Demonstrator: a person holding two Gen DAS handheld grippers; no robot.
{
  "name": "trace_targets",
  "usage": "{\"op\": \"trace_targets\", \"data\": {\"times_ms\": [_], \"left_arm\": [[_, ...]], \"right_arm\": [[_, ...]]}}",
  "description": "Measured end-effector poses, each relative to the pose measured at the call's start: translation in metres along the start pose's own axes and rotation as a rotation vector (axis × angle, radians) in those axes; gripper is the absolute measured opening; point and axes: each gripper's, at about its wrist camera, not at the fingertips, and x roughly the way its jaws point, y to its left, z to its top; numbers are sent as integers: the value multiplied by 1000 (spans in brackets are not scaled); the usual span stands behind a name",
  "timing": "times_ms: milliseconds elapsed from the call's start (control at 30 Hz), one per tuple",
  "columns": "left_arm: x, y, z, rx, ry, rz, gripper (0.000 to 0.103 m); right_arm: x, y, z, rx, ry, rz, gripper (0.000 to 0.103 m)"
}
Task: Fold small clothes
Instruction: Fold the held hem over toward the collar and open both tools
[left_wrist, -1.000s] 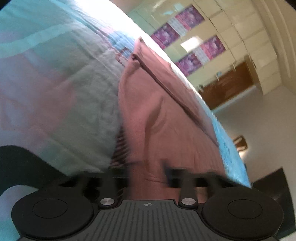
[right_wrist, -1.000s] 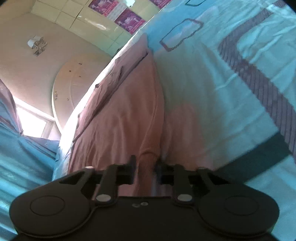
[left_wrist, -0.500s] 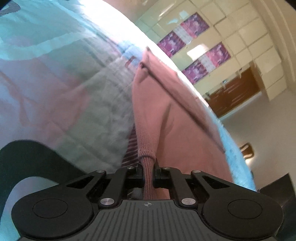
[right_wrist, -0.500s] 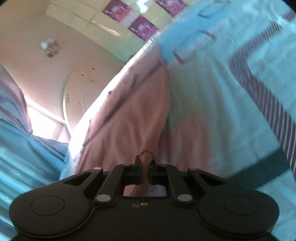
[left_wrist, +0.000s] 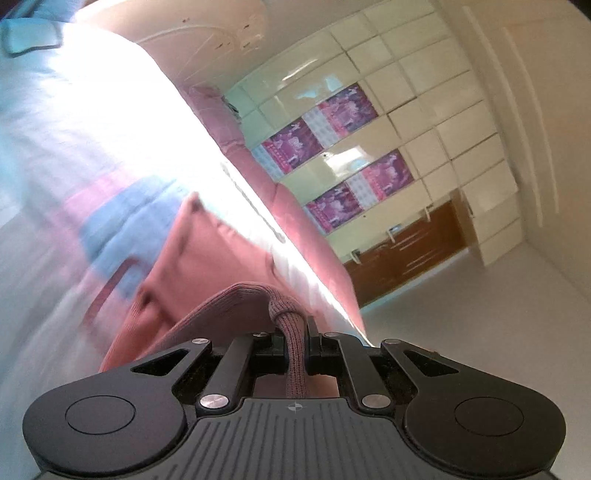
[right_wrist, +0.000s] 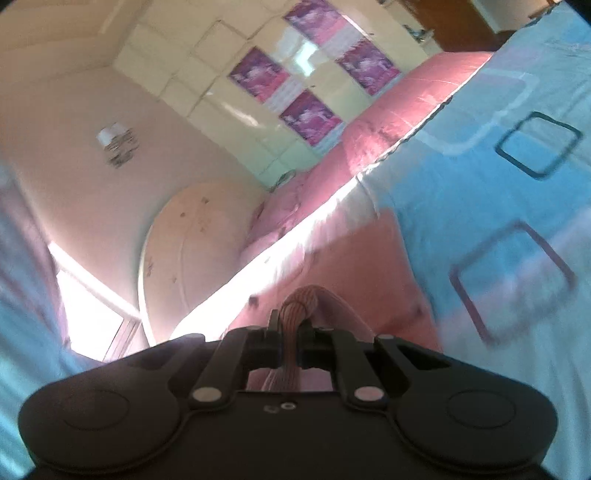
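Note:
A small pink garment (left_wrist: 207, 254) lies on the light blue patterned bedspread (left_wrist: 74, 155). In the left wrist view its ribbed hem is pinched and lifted off the bed, with my left gripper (left_wrist: 295, 343) shut on it. The right wrist view shows the same pink garment (right_wrist: 354, 266) spreading ahead, its ribbed edge bunched between the jaws of my right gripper (right_wrist: 290, 332), which is shut on it. Both held edges hang raised above the rest of the cloth. The part of the garment under the gripper bodies is hidden.
A pink bed edge (right_wrist: 399, 110) runs along the far side of the bedspread (right_wrist: 517, 192). Beyond it stand cream wardrobes with purple posters (left_wrist: 332, 147), a brown drawer unit (left_wrist: 406, 254) and a pale round headboard (right_wrist: 192, 243). Bare floor (left_wrist: 498, 306) lies to the right.
Both grippers have risen and moved forward with the garment's ribbed hem held. The cloth now folds up off the bed, and more of the room beyond shows.

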Motion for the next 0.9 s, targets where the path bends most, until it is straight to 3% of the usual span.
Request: {"op": "trace_targets", "data": {"times_ms": [200,333,367,433,467,500,567,700,833,900], "left_arm": [[116,11,44,-4,61,82,6],[182,25,59,8,133,138,6],[194,28,61,19,143,139,6],[206,32,64,21,147,158,6],[206,34,68,23,140,141,7],[203,34,71,30,124,121,11],[200,31,74,89,102,130,29],[216,17,82,330,139,217,36],[232,5,88,480,166,233,36],[231,5,95,461,142,212,37]], "right_arm": [[116,-31,51,134,27,-85,7],[178,-60,59,195,70,-148,7],[188,-66,60,204,79,-145,12],[203,-74,59,224,105,-141,36],[205,-76,60,214,100,-161,69],[200,-75,60,196,68,-177,79],[187,-73,62,155,9,-145,70],[186,-56,67,-51,50,-181,48],[208,-30,63,-304,144,-249,48],[222,-21,62,-390,188,-280,48]]}}
